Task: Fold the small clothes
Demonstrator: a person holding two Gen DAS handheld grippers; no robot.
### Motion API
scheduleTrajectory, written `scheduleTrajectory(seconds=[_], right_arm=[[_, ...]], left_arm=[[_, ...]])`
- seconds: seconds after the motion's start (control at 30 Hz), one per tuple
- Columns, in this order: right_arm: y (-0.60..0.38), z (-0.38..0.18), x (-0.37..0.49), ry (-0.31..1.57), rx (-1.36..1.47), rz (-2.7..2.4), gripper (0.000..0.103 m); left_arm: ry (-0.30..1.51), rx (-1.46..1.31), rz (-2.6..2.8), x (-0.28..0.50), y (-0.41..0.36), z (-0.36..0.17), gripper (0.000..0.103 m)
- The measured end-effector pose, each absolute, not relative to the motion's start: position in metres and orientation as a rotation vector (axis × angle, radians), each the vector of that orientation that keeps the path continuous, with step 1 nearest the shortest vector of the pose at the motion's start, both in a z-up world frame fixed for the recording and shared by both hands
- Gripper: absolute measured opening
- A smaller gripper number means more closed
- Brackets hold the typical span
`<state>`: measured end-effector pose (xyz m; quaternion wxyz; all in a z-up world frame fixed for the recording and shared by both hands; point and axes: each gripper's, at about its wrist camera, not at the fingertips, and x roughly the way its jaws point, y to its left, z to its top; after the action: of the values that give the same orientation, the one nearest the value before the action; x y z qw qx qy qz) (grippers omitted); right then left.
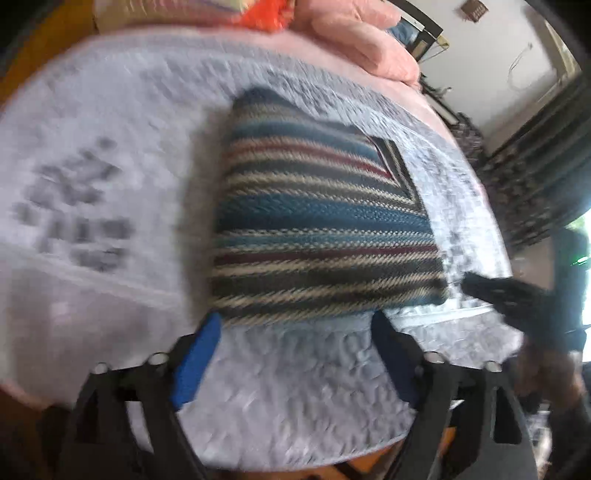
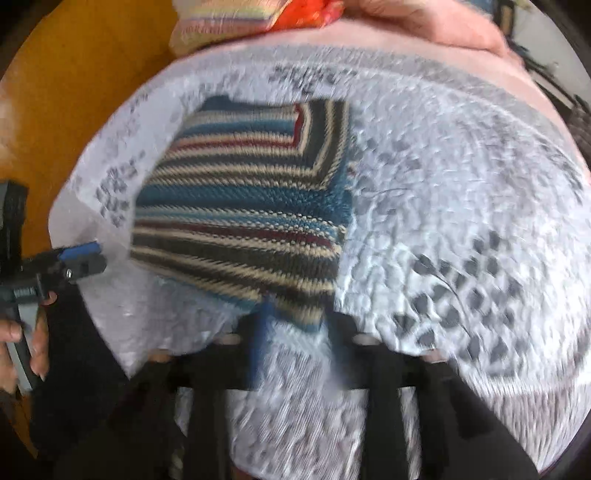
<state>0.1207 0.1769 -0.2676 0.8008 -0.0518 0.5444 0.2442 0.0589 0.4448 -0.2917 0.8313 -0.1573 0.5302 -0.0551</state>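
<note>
A folded knitted garment (image 1: 317,229) with blue, cream, dark and red stripes lies on a grey-white patterned bedspread (image 1: 110,147). My left gripper (image 1: 295,320) stands open just short of the garment's near edge, its blue pads (image 1: 195,362) wide apart with nothing between them. In the right wrist view the garment (image 2: 240,214) has its near corner reaching in between the tips of my right gripper (image 2: 297,325), whose jaws stand apart; this view is blurred. The right gripper (image 1: 495,291) also shows at the garment's right corner. The left gripper (image 2: 79,258), held by a hand (image 2: 22,332), sits at the garment's left.
Pink bedding (image 1: 362,40) is heaped at the far side, with an orange cloth (image 1: 266,14) and a pastel striped cloth (image 2: 221,22) beside it. Orange wood (image 2: 92,81) lies beyond the bed on the left. A dark patterned curtain (image 1: 535,177) hangs on the right.
</note>
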Motion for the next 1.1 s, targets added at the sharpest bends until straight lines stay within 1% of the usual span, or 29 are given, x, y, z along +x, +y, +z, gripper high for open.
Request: scheduleTrajectory(seconds=[0.03,0.07,0.17,0.23,0.3,0.43,0.63,0.73,0.83,1.1], right_arm=[[0.174,-0.257,0.109,1.145,-0.112,0.501,0.076],[0.172,-0.244,0.093,1.107,-0.127,0.471,0.091],[0.173,-0.211,0.052,0.981,-0.230,0.323,0.099],[0.177,-0.199,0.041,0.930,-0.272,0.244,0.100],[0.182,-0.184,0.025,0.930,-0.320,0.192,0.100],[0.183,-0.142,-0.005,0.923,-0.291,0.252,0.100],[0.187,-0.081,-0.042,0.906,-0.262,0.290,0.100],[0.187,-0.056,-0.061,0.863,-0.264,0.257,0.100],[0.184,-0.044,-0.075,0.839,-0.247,0.249,0.100],[0.182,-0.033,-0.085,0.804,-0.248,0.248,0.100]], left_arm=[[1.107,-0.287,-0.069,0.049,0.442,-0.280,0.089],[1.069,-0.217,-0.006,0.033,0.436,-0.263,0.093],[0.990,-0.065,0.135,-0.004,0.415,-0.225,0.094],[0.969,-0.045,0.175,-0.024,0.408,-0.202,0.094],[0.944,-0.074,0.125,-0.044,0.404,-0.178,0.094],[0.916,-0.091,0.099,-0.078,0.404,-0.128,0.094],[0.859,-0.129,0.083,-0.115,0.401,-0.077,0.094],[0.883,-0.115,0.094,-0.124,0.394,-0.067,0.094],[0.879,-0.083,0.091,-0.133,0.383,-0.058,0.094],[0.907,-0.091,0.084,-0.132,0.374,-0.061,0.094]])
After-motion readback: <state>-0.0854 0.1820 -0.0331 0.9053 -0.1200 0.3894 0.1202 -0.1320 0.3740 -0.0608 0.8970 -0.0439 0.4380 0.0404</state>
